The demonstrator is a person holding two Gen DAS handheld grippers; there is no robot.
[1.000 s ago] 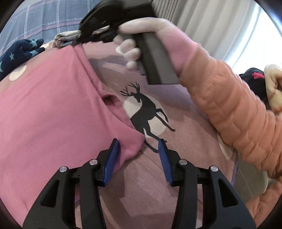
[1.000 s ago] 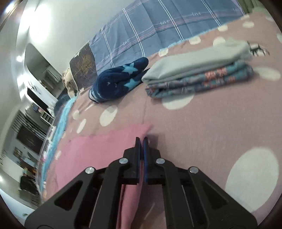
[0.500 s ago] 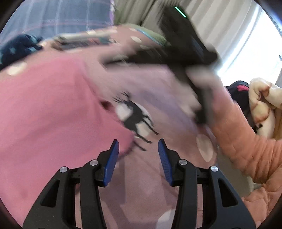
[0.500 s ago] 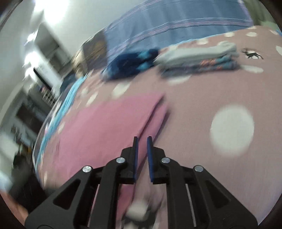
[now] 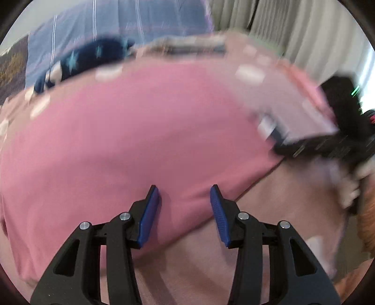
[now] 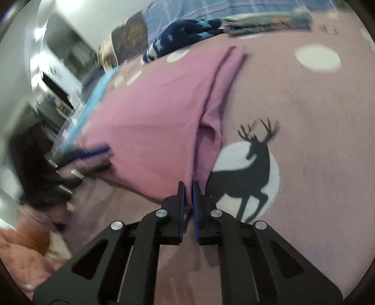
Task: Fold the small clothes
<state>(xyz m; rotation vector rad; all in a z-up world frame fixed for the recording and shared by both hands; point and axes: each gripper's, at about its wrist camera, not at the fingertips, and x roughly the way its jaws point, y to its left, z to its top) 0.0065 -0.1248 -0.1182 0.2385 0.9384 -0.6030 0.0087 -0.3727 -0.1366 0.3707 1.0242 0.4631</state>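
Observation:
A pink garment lies flat on the mauve bedspread, also in the right wrist view, with a folded strip along its right side. My left gripper is open, its blue pads over the garment's near edge. My right gripper has its jaws nearly together with a thin gap, at the garment's near corner; I cannot tell whether cloth is between them. It shows blurred at the right of the left wrist view. The left gripper shows blurred at the left of the right wrist view.
A stack of folded clothes and a navy star-patterned item lie at the far side of the bed. The bedspread has white dots and a black deer print. A blue plaid blanket lies behind.
My right gripper has let go of the garment's far corner and swung back to its near corner. My left gripper has shifted left over the garment's near edge, still open.

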